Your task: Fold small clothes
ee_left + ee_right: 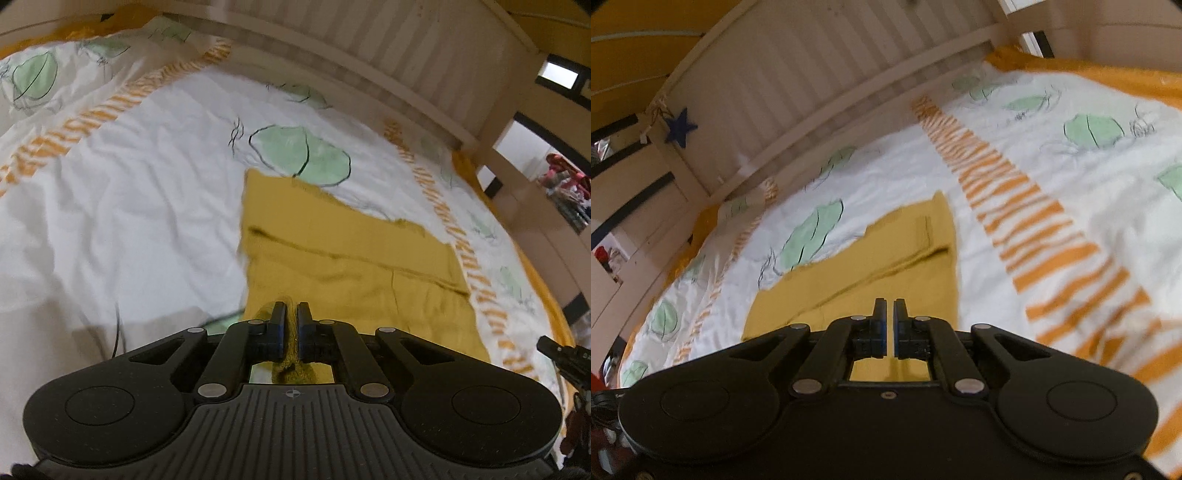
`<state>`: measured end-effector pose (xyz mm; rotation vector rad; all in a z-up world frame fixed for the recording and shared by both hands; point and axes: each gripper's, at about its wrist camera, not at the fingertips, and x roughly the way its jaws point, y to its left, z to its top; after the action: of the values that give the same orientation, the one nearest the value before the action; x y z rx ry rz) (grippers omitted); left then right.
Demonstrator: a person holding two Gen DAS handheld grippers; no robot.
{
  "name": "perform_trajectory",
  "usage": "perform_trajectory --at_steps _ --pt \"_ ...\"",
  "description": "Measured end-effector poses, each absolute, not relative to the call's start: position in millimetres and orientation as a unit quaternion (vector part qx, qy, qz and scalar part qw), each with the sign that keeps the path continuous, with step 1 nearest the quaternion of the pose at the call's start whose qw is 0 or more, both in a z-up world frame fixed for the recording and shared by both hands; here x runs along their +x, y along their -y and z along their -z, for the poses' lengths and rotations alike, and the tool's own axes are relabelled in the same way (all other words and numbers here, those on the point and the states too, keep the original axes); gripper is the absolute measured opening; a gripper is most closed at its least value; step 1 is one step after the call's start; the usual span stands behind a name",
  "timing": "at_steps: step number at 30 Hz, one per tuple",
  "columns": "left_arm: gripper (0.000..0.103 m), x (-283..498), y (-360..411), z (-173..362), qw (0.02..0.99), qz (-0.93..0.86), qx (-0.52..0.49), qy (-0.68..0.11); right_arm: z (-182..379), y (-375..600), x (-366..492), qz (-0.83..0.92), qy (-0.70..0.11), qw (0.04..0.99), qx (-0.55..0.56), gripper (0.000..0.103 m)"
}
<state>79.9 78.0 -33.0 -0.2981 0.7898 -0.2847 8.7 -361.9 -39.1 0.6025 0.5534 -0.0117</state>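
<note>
Between the left gripper's [291,314] clenched fingers sits the mustard garment's [351,254] near edge; right gripper [890,310] likewise.

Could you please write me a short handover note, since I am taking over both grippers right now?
Left hand-held gripper: shut on the near edge of the mustard-yellow garment, with cloth bunched between its fingers.
Right hand-held gripper: fingers nearly together over the garment's near edge; whether cloth is pinched I cannot tell.
The garment lies spread on the white patterned bedspread, beside the orange striped band, with creases running across it.
Done: garment laid out, near edge taken up.
Left: probably carry the near edge toward the far edge, release, and smooth the fold.
</note>
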Motion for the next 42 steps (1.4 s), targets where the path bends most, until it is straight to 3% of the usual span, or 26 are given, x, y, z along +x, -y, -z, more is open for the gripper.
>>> perform_trajectory --at_steps 3,13,15,17,26,28,29,42 --pt "0.006 93.4 -71.0 34.5 0.903 0.137 -0.145 -0.380 42.9 366.9 28.1 -0.023 -0.303 0.909 0.285 0.020" --pt "0.006 96.8 -74.6 48.3 0.895 0.129 -0.149 -0.401 77.4 357.1 53.8 -0.085 -0.436 0.881 0.164 0.022" --pt "0.006 95.7 -77.9 50.4 0.893 0.124 -0.152 -0.404 78.8 354.5 54.8 -0.098 -0.446 0.876 0.158 0.042" --pt "0.006 95.0 -79.9 52.1 0.893 0.121 -0.154 -0.406 79.4 349.5 56.1 -0.112 -0.454 0.871 0.147 0.050" --pt "0.006 94.7 -81.4 56.2 0.890 0.117 -0.155 -0.411 90.2 336.1 66.4 -0.135 -0.492 0.853 0.109 0.047" --pt "0.006 94.9 -80.6 57.0 0.890 0.118 -0.156 -0.412 89.3 334.0 66.5 -0.136 -0.493 0.853 0.101 0.019" --pt "0.006 94.8 -80.5 57.1 0.890 0.118 -0.157 -0.412 88.2 332.5 65.4 -0.138 -0.493 0.854 0.093 0.011" --pt "0.006 133.0 -78.8 41.1 0.898 0.119 -0.159 -0.393 37.8 367.1 97.8 -0.065 -0.346 0.929 0.112 0.010"
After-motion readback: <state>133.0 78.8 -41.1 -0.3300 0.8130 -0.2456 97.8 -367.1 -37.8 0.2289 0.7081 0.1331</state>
